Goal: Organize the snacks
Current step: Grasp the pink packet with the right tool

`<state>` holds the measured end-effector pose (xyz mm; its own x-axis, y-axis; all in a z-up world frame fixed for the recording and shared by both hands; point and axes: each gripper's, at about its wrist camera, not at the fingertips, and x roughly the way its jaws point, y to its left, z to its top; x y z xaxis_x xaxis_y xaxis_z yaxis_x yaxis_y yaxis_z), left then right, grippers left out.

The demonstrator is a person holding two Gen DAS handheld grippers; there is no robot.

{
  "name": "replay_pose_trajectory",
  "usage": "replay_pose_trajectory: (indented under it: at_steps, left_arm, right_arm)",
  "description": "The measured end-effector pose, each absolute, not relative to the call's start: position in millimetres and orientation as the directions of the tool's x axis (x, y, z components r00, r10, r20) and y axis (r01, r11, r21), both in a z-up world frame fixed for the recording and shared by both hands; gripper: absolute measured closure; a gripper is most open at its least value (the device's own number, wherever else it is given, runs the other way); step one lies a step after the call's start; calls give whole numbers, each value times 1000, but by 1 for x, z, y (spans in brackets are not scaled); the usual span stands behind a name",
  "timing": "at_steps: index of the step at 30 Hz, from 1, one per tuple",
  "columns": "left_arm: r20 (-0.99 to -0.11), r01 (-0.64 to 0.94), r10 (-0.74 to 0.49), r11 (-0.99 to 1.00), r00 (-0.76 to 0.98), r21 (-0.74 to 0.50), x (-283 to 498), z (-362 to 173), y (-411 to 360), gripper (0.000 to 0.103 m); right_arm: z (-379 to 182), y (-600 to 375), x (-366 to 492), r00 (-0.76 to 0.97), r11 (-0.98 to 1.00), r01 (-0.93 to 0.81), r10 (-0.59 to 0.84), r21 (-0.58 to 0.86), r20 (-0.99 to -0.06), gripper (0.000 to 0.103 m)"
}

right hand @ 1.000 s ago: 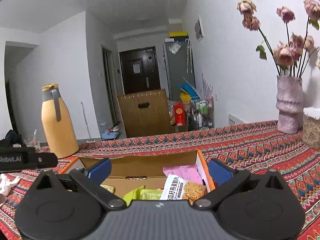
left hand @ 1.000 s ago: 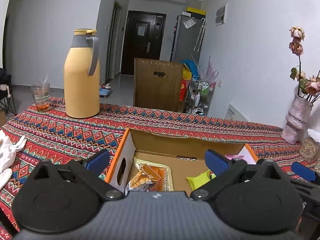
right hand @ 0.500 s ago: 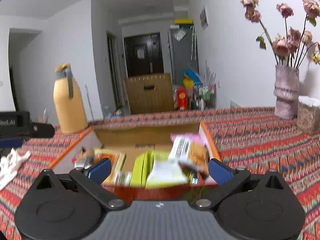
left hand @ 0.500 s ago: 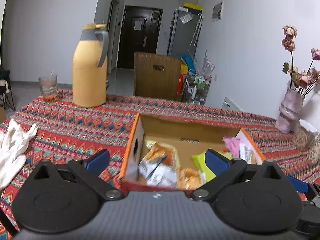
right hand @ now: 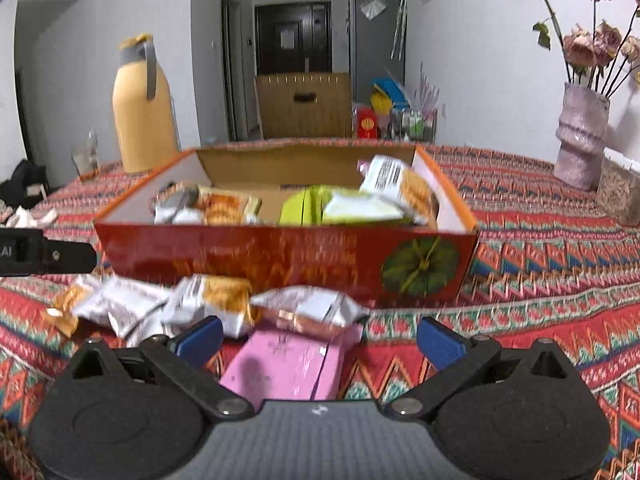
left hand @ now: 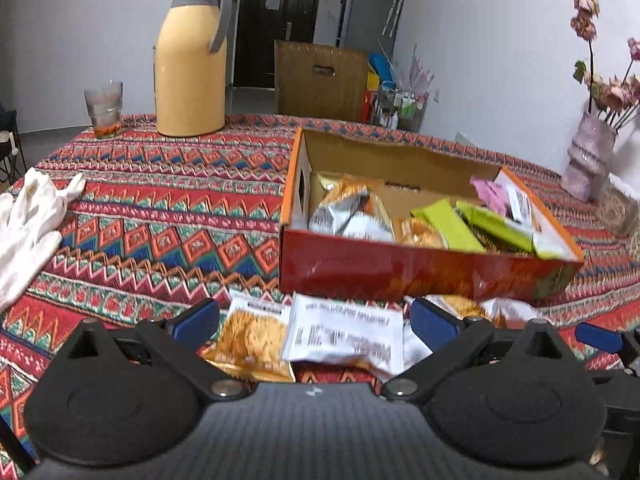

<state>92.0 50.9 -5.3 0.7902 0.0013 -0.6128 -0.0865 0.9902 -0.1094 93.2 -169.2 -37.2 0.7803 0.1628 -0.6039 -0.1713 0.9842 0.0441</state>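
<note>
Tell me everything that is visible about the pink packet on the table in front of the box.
The pink packet is flat, rectangular and glossy, like plastic film or thin card, with faint print too blurred to read. It lies flat on the patterned tablecloth, in front of the red snack box, between the open fingers of the right tool, which does not grip it. A silver-and-orange snack packet overlaps its far end.

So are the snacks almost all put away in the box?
Partly. Several packets already lie in the box, like the green ones. Nothing is in hand: the left tool and right tool are both open and empty. Still left on the table: the pink packet and the biscuit packets.
</note>
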Motion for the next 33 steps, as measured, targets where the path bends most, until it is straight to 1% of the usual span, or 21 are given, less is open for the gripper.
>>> replay_pose_trajectory:
  at_steps: [8, 10, 21, 22, 23, 24, 25, 26, 29, 33]
  left_arm:
    - [-605, -84, -8, 989, 797, -124, 87, -25, 54, 0]
    - [-610, -80, -22, 987, 792, -139, 88, -26, 56, 0]
    - [-613, -76, -57, 979, 788, -189, 89, -28, 64, 0]
    - [-614, -76, -59, 979, 787, -191, 89, -28, 64, 0]
    - [-614, -74, -61, 979, 787, -192, 89, -28, 64, 0]
    - [-613, -72, -63, 979, 788, -193, 89, -28, 64, 0]
    - [-612, -70, -65, 979, 788, -193, 89, -27, 64, 0]
    - [-613, -69, -65, 979, 788, -193, 89, -28, 64, 0]
    - [-614, -71, -65, 978, 787, -194, 90, -28, 63, 0]
    - [-618, -72, -67, 978, 783, -197, 91, -29, 64, 0]
  right_arm:
    - [-61, -157, 105, 723, 986, -169, 129, 8, -679, 0]
    - [-63, -159, 104, 729, 986, -161, 141, 32, -670, 0]
    - [-62, -162, 106, 724, 985, -172, 149, 33, -674, 0]
    - [-61, -162, 104, 725, 983, -180, 156, 34, -671, 2]
    - [-60, -162, 101, 727, 981, -191, 166, 36, -666, 10]
    - [-59, -162, 99, 729, 978, -204, 176, 36, -662, 15]
    - [-58, -161, 96, 730, 975, -218, 190, 41, -656, 28]
    - [-56, -161, 93, 734, 974, -221, 193, 40, -651, 39]
    - [-56, -165, 85, 744, 977, -210, 188, 42, -641, 42]
    - [-55, -172, 73, 762, 980, -192, 182, 51, -622, 42]
